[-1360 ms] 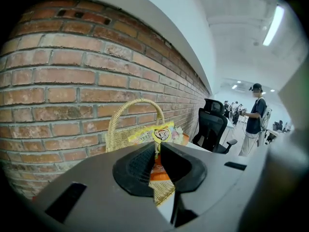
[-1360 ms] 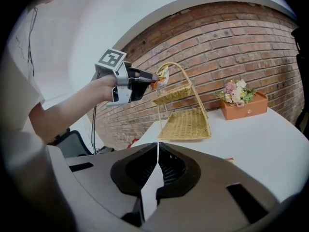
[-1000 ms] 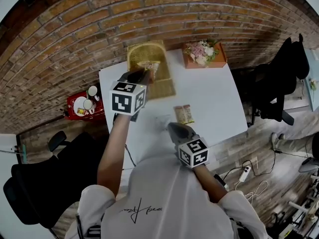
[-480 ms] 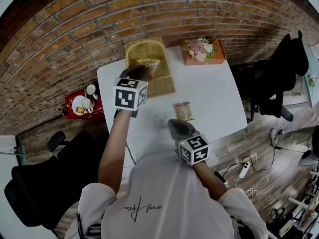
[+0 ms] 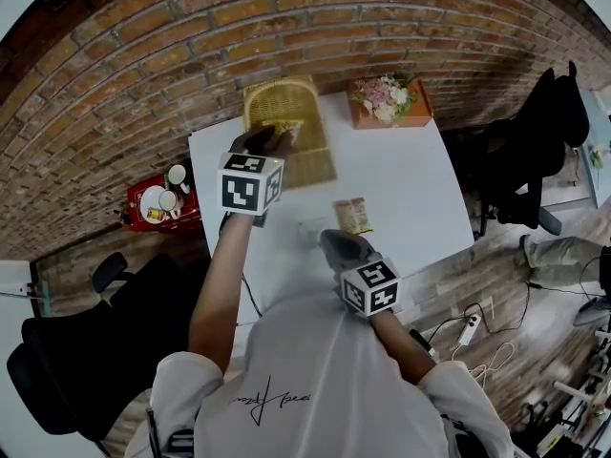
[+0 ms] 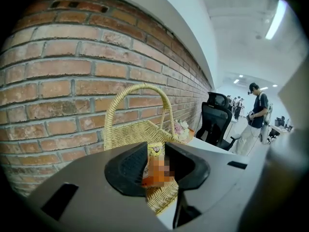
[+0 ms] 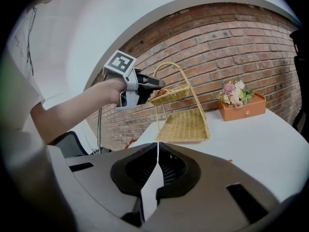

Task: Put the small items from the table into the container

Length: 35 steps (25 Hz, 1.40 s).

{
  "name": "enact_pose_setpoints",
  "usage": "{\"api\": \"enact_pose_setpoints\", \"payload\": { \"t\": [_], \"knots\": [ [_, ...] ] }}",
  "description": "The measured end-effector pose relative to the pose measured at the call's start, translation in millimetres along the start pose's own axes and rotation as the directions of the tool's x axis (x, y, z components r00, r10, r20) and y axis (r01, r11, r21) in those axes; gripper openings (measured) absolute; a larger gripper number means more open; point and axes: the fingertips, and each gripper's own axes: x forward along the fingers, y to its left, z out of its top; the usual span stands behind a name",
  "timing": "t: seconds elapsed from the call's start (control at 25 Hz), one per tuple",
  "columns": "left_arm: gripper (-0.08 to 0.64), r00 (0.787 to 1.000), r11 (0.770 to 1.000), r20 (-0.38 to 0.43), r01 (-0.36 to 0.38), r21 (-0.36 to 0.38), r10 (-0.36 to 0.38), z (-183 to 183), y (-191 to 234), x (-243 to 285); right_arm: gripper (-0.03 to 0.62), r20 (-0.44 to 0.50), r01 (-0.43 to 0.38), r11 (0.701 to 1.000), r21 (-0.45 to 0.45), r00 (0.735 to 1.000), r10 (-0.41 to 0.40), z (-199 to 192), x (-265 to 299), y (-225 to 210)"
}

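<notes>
A two-tier wicker basket (image 5: 307, 165) (image 7: 184, 125) stands at the table's far side by the brick wall. My left gripper (image 5: 278, 141) (image 6: 157, 164) hovers at the upper tier (image 7: 170, 94) and its jaws are opening. An orange-and-yellow snack packet (image 6: 154, 166) (image 5: 284, 127) stands loose between them, over the wicker. My right gripper (image 5: 326, 240) (image 7: 157, 170) stays near the table's front edge, shut on a thin white packet (image 7: 150, 192) held edge-on. Two brown snack packets (image 5: 352, 215) lie on the white table (image 5: 401, 175), to the right of that gripper.
An orange box of flowers (image 5: 389, 103) (image 7: 240, 100) sits at the table's far right corner. Left of the table a red stand (image 5: 158, 201) holds cups. Black office chairs (image 5: 549, 151) stand on both sides, and a person (image 6: 255, 117) stands far off.
The left jaws have spread apart and the snack packet has sunk lower into the basket's upper tier. Neither hand has moved, and the right gripper keeps its grip.
</notes>
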Motion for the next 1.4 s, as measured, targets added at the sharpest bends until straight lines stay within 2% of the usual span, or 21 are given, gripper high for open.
{"api": "enact_pose_setpoints", "payload": {
  "t": [0.76, 1.12, 1.4],
  "knots": [
    [0.097, 0.997, 1.000, 0.072, 0.022, 0.003, -0.022, 4, -22, -29, 0.023, 0.044, -0.002, 0.999, -0.033, 0.999, 0.004, 6, -14, 6],
    [0.095, 0.995, 0.999, 0.087, 0.044, -0.010, -0.043, -9, -33, -40, 0.023, 0.050, 0.010, 0.999, -0.036, 0.999, -0.009, 6, -16, 6],
    [0.060, 0.995, 0.998, 0.085, 0.060, -0.029, -0.058, -25, -44, -50, 0.023, 0.061, 0.038, 0.999, -0.022, 0.997, -0.037, 8, -17, 2]
  ]
}}
